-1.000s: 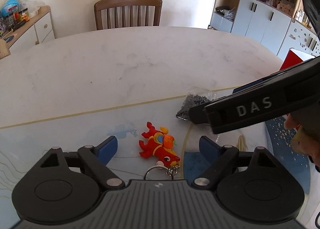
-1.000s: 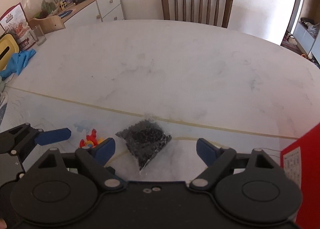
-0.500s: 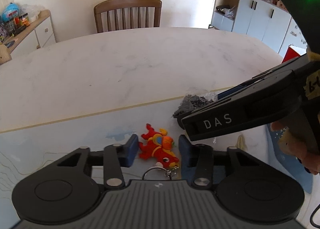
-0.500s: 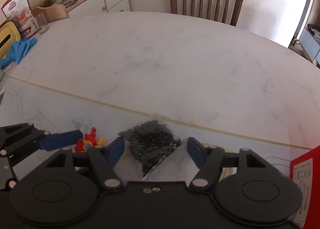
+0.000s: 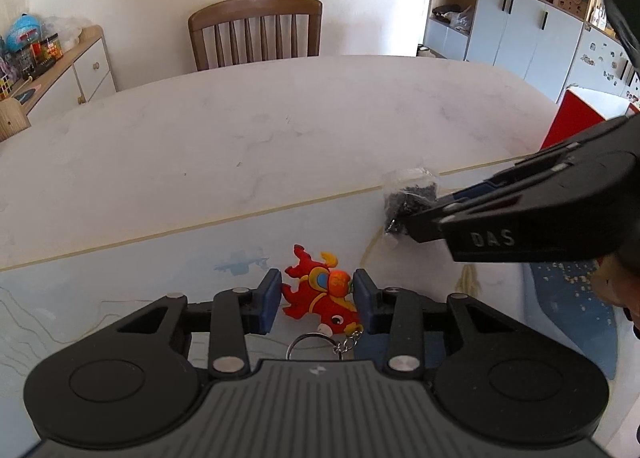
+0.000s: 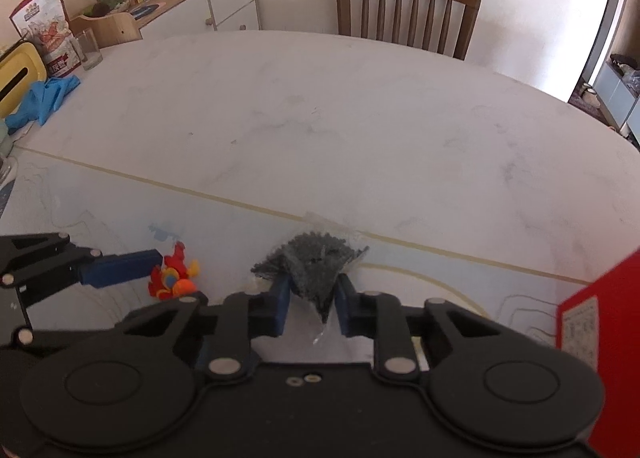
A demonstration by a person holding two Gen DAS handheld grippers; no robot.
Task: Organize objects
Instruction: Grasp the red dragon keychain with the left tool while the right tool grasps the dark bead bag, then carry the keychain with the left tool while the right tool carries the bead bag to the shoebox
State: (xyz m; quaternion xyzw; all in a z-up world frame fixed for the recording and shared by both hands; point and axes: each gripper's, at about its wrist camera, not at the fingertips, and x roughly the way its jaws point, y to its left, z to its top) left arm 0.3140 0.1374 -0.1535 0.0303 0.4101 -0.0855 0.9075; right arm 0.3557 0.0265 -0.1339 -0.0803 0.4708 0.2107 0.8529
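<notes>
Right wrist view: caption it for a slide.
Right gripper closing on a clear bag of black beads; red toy keychain beside it.

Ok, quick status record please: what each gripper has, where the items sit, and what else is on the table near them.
left gripper: jaws closing, fingers against the red bull keychain
right gripper: jaws closing, fingers pinching the bag of black beads
surface: both items lie on the pale printed mat over the marble table
nearby: red box at the right edge
lifted: not yet
</notes>
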